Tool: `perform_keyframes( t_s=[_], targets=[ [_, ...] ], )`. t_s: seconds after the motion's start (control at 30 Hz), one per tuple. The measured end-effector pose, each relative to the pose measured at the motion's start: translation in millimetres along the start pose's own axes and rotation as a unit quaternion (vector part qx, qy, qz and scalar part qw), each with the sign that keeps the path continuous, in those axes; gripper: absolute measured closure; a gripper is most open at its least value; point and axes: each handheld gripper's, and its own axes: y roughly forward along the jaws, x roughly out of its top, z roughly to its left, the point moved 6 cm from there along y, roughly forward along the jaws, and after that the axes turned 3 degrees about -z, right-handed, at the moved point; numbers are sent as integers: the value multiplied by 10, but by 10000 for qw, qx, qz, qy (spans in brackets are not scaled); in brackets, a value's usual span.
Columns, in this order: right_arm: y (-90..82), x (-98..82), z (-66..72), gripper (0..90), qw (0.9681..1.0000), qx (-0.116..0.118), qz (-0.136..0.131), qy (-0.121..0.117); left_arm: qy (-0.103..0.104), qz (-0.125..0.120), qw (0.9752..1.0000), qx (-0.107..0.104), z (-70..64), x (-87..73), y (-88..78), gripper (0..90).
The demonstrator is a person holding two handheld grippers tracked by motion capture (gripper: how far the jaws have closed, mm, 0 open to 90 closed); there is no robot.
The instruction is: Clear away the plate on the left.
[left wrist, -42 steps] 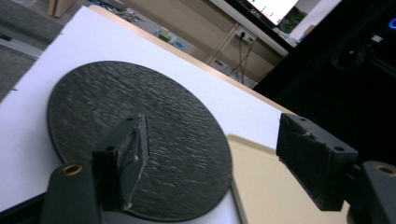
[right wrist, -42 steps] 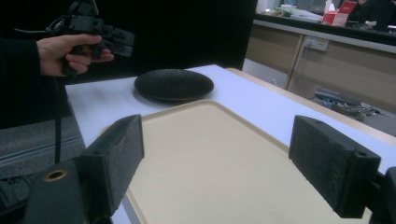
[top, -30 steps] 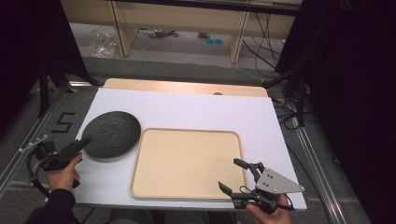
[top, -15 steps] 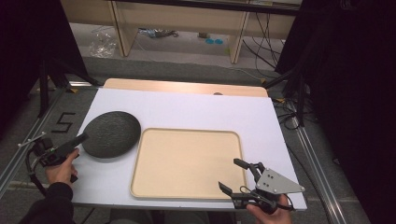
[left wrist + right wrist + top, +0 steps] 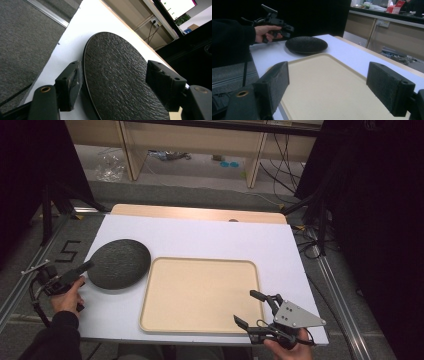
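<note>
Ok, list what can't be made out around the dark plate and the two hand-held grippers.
- Left hand-held gripper, left gripper view: its jaws straddle the dark plate; whether the pads touch the rim cannot be told.
- Dark plate, left gripper view: near edge cut off by the bottom of the picture.
- Beige tray, right gripper view: near corners hidden behind the right hand-held gripper.
- Small teal items on the floor, high view: too small to identify.
</note>
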Motion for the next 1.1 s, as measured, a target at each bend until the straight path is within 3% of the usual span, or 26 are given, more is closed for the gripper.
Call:
perform_keyframes(
  t_s=[0.1,0.3,0.4,0.6,0.7,0.8,0.93,1.0,1.1],
  targets=[
    [2,2,0,197,10000,-6,-5,-2,-13,85,9999,90,24,-10,21,306],
    [7,-1,8,200,10000,24,-16,-1,-129,216,9997,57,54,-34,75,315],
    [3,1,6,202,10000,-8,13,-9,-170,246,9995,-71,56,-47,104,319],
    [3,-6,10,204,10000,34,55,-41,-259,346,9991,10,70,-65,139,331],
    [3,-6,12,204,10000,45,44,-40,-363,349,9987,-73,70,-72,156,333],
    [7,-9,13,204,10000,46,60,-41,-604,496,9968,-160,83,-104,178,365],
    [9,-2,10,204,10000,34,29,-42,-681,614,9956,-177,88,-137,199,402],
    [6,-11,14,204,10000,40,67,-41,-898,721,9930,-261,100,-160,212,419],
    [11,-1,12,205,10000,43,33,-38,-982,819,9914,-263,126,-161,206,470]
  ],
)
